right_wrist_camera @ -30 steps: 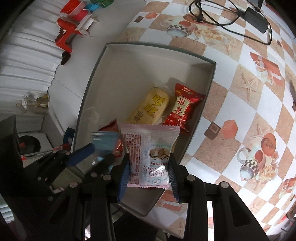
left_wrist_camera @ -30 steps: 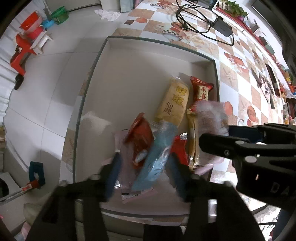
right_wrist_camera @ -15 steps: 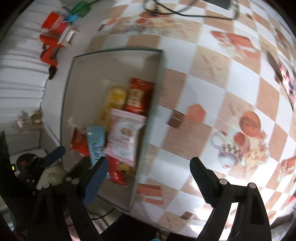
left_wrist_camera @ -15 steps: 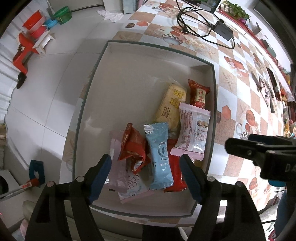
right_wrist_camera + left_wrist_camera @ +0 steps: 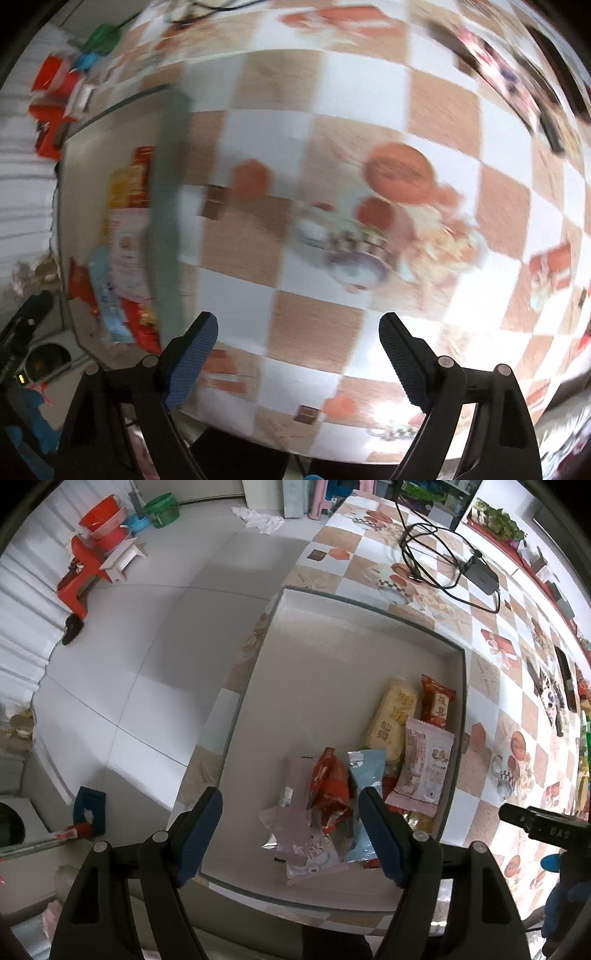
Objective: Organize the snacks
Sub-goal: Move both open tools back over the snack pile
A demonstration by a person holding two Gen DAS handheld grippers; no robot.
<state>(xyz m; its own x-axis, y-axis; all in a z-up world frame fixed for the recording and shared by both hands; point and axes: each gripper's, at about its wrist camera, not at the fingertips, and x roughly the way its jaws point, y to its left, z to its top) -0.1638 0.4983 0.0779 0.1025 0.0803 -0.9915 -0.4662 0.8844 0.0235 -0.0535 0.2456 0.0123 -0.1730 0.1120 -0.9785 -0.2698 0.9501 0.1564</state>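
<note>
A shallow grey box (image 5: 332,657) sits on the checkered table and holds several snack packets: a yellow one (image 5: 393,716), a red one (image 5: 437,701), a pink-white one (image 5: 424,764), a light blue one (image 5: 365,775), a crumpled red one (image 5: 330,786) and a pale pink one (image 5: 295,827). My left gripper (image 5: 291,830) is open and empty above the box's near end. My right gripper (image 5: 299,354) is open and empty over the bare tablecloth, right of the box (image 5: 166,206); its view is blurred.
A black cable and power adapter (image 5: 480,572) lie on the table beyond the box. Dark small items (image 5: 565,679) lie at the far right. The floor at left holds red stools (image 5: 81,576) and bowls (image 5: 162,509). The table edge runs beside the box's left side.
Both grippers opened and dropped their packets into the box: the left the light blue one, the right the pink-white one. The left gripper pulled back; the right swung away to the right over the table.
</note>
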